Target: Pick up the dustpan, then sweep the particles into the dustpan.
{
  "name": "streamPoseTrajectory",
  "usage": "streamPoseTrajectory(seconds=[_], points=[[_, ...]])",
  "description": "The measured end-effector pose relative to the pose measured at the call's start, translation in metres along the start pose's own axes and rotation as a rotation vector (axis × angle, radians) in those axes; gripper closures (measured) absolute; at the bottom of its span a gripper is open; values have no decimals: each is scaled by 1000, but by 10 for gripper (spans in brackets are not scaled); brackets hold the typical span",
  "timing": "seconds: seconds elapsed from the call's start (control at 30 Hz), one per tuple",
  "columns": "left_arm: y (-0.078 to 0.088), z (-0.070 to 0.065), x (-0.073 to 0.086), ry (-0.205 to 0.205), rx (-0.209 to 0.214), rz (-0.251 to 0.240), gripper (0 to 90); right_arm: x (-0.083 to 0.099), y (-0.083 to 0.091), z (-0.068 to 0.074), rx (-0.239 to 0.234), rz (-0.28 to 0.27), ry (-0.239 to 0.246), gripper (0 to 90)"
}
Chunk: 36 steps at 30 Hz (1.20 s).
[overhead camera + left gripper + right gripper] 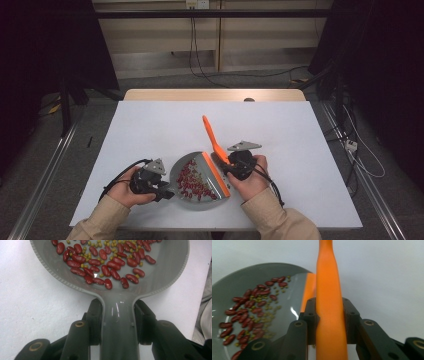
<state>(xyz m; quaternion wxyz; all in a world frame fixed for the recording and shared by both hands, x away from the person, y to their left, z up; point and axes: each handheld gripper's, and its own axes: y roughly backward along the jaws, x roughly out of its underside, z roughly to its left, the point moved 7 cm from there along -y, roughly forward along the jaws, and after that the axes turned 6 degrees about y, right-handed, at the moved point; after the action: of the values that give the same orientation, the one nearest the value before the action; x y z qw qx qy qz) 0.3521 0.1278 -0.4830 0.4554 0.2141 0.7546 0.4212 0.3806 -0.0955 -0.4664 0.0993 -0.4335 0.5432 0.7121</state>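
Near the front edge of the white desk [150, 125], a grey dustpan [192, 197] lies flat with a heap of red kidney beans [189, 181] and small greenish beans [86, 255] spread across its tray. The left gripper [167, 192] is clamped on the dustpan's handle [119, 322], a black jaw pressing each side of the grey stem where it widens into the tray. The right gripper [226, 167] is closed around the orange handle [329, 302] of a small brush [214, 142], which slants up and away from the person while its orange head [216, 175] rests along the dustpan's open lip, at the right side of the tray. As I judge it, the work in hand is sweeping beans into the dustpan, and most of them already sit well inside, toward the handle end. The main risk from here is tipping: if the left hand [122, 190] lifts or rolls the handle unevenly, the round beans will run toward the open lip and spill back onto the desk. A brisk stroke of the brush could also flick the small beans over the low rim [60, 278]. The brush handle is smooth and tapered, so a loose hold might let it twist between the jaws.
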Motion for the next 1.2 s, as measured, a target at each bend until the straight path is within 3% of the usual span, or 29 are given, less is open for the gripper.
streamPoseTrajectory(seconds=[0.1,0.2,0.3,0.43,1.0,1.1,1.2], points=[[0,0,0,5,-2,-4,630,-5,-3,12,-12,-28,14,711],[-1,0,0,9,-2,-3,630,-13,-1,17,-83,-68,-33,711],[0,0,0,11,-1,-6,630,-15,1,19,-81,-77,-18,710],[0,0,0,9,0,-7,630,-15,2,7,-64,-86,-29,710],[0,-1,0,27,-2,-15,629,-5,15,-56,88,-111,-46,710],[0,-1,0,28,-1,-14,629,0,11,-59,115,-95,-31,710],[0,-1,0,22,-4,-6,629,5,3,-52,99,-83,-13,710]])
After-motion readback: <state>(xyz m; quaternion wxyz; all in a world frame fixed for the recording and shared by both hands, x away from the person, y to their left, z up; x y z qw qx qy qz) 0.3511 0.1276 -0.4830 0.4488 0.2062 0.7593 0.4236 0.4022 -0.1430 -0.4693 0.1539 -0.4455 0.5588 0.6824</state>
